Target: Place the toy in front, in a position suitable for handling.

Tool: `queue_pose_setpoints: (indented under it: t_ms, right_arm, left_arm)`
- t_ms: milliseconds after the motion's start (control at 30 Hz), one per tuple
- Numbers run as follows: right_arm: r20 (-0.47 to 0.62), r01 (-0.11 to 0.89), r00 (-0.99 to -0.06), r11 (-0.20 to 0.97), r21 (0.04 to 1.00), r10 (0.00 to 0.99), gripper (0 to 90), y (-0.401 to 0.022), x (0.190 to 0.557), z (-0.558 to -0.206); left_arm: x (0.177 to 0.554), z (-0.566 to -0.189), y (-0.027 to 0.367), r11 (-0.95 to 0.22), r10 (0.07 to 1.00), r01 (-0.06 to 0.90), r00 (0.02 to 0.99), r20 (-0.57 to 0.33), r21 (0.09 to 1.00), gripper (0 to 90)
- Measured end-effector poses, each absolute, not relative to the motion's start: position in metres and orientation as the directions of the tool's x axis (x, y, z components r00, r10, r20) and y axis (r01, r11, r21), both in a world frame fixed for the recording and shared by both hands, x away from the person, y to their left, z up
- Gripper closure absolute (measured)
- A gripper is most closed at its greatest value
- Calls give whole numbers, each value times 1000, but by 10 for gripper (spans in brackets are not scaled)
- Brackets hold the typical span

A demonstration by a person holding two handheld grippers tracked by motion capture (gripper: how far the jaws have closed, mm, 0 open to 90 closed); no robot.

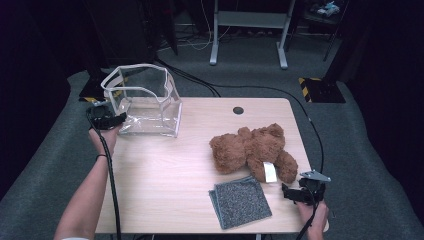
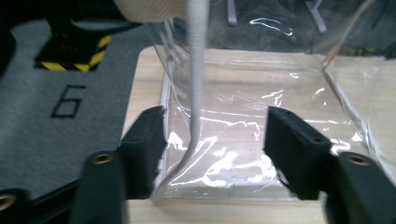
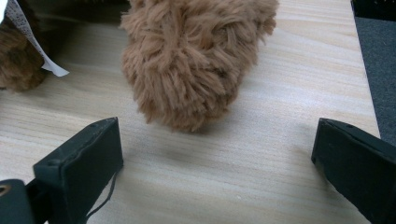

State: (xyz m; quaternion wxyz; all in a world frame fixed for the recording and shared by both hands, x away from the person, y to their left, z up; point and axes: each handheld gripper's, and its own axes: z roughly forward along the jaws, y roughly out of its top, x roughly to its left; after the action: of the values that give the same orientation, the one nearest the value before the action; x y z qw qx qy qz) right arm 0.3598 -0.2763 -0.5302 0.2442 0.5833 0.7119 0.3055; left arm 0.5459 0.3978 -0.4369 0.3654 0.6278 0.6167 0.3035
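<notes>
High view: I count one clear bag (image 1: 146, 102) at ten o'clock on the table (image 1: 165, 175), one teddy bear (image 1: 252, 150) at three, one grey cloth (image 1: 241, 201) at five. I judge packing is about to begin.

Left gripper view: my left gripper (image 2: 212, 135) stands open at the bag's wall, its white trim (image 2: 194, 84) between the jaws, unpinched.

Right gripper view: my right gripper (image 3: 215, 154) gapes wide, empty; the bear's paw (image 3: 194, 60) sits at twelve. Next I must advance and clamp it.

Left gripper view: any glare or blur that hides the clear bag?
Left gripper view: white glare streaks across the clear bag, and its near white trim is blurred. High view: the table is evenly lit against dark surroundings. Right gripper view: the teddy bear looks sharp.
</notes>
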Motion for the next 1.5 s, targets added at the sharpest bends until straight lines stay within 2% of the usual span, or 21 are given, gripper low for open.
queue_pose_setpoints:
  t_ms: [167,300,533,767,967,1167,1367,1500]
  right_arm:
    - [8,682,-200,133,719,980,14,-276,360,-530]
    - [8,682,-200,133,719,980,15,-276,360,-530]
    - [9,682,-198,131,720,980,15,-276,360,-530]
    - [9,682,-203,135,719,979,14,-276,360,-530]
    - [14,691,-216,142,709,976,10,-277,360,-529]
    - [94,703,-228,97,705,969,13,-285,357,-522]
    - [61,673,-270,143,726,961,15,-286,354,-493]
    - [41,656,-307,180,732,951,15,-283,367,-472]
  left_arm:
    - [526,-437,388,-29,992,563,117,-45,826,222]
    - [507,-445,379,-68,984,586,173,-43,807,182]
    - [484,-458,363,-101,970,594,236,-53,798,153]
    - [457,-481,329,-195,935,621,352,-48,760,133]
    - [449,-484,304,-228,905,632,418,-78,741,104]
    - [451,-481,284,-242,884,630,457,-100,738,74]
    - [455,-469,255,-276,846,609,521,-112,744,32]
    - [456,-460,228,-294,816,583,565,-118,757,5]
